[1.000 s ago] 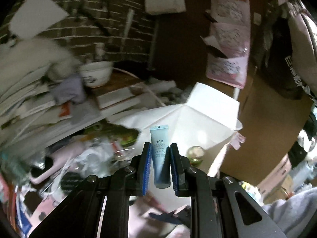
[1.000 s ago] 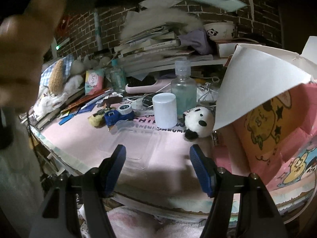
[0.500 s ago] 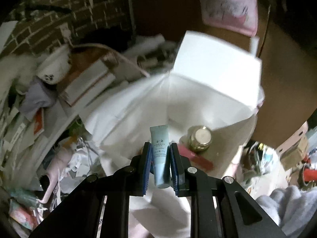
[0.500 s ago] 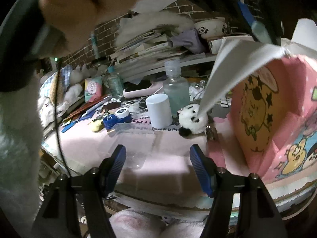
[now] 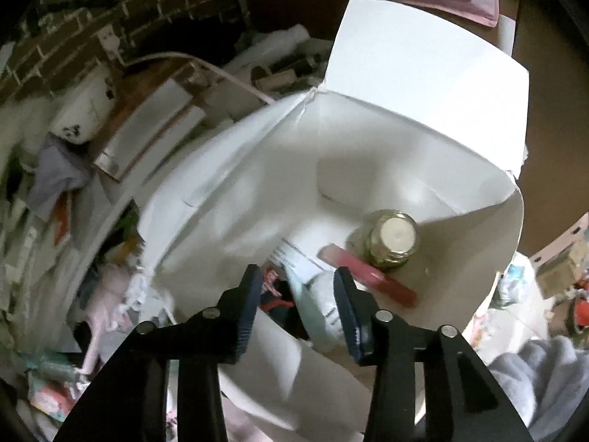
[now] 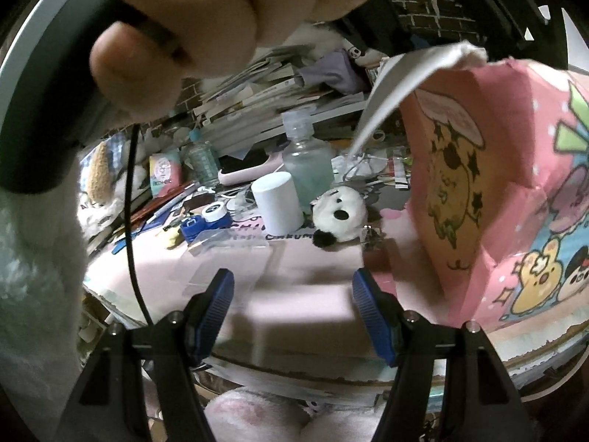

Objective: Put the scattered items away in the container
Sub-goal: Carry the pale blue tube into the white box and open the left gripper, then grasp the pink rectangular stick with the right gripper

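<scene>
Now tube (image 5: 316, 305) loose – jaws clear.

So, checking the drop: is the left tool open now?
Open: the left tool has its jaws spread, the pale blue tube loose between them.

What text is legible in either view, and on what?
"CHI…" over "…CHIKUMA", partly hidden: pink mat print behind the white cylinder.
Dark label band on the pink pouch: too blurred to read.
Print on the pale tube between the left fingers: too blurred.
Pink cartoon box: pictures only, no words readable.
</scene>
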Motion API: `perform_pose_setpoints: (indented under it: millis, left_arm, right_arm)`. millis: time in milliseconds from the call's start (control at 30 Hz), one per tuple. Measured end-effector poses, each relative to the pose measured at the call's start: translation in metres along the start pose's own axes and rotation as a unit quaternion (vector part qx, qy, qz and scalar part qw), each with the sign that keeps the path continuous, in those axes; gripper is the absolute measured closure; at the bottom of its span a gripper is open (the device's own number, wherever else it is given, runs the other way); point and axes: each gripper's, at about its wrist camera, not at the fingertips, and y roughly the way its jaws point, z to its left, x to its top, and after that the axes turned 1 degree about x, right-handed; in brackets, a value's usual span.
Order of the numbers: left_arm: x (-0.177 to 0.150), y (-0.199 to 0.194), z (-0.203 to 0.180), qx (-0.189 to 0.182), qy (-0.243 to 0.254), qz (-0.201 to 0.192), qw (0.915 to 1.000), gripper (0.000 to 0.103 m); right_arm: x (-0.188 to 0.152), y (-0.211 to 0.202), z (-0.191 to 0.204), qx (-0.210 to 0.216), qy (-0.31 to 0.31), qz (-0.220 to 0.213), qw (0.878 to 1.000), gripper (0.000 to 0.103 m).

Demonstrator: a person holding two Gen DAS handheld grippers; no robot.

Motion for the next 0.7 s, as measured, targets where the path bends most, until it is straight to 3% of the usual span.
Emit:
perform_pose_setpoints:
  millis: [33, 100, 167, 367, 700]
  left_arm:
    - [0.000, -0.002, 0.000, 0.007, 0.000, -0.006, 1.0000, 0.034]
    - [-0.001, -0.010, 0.005, -0.005, -0.010, -0.027, 0.9996, 0.014]
    - [-0.004, -0.018, 0.010, -0.025, -0.020, -0.043, 0.9986, 0.013]
    - [-0.017, -0.051, 0.028, -0.008, -0.045, -0.103, 0.9937, 0.012]
    - [-0.097, -0.087, 0.067, 0.082, -0.126, -0.179, 0.9724, 0.011]
  right_arm:
    - [0.000, -0.001, 0.000, -0.001, 0.000, -0.001, 1.000, 0.039]
    - [0.000, -0.001, 0.000, -0.004, -0.002, -0.003, 1.000, 0.039]
    - [-0.001, -0.002, 0.000, -0.008, -0.004, -0.006, 1.000, 0.039]
    - [-0.003, -0.005, 0.002, -0.019, -0.011, -0.009, 1.000, 0.039]
    - [-0.009, -0.011, 0.012, -0.082, -0.053, -0.039, 0.995, 0.039]
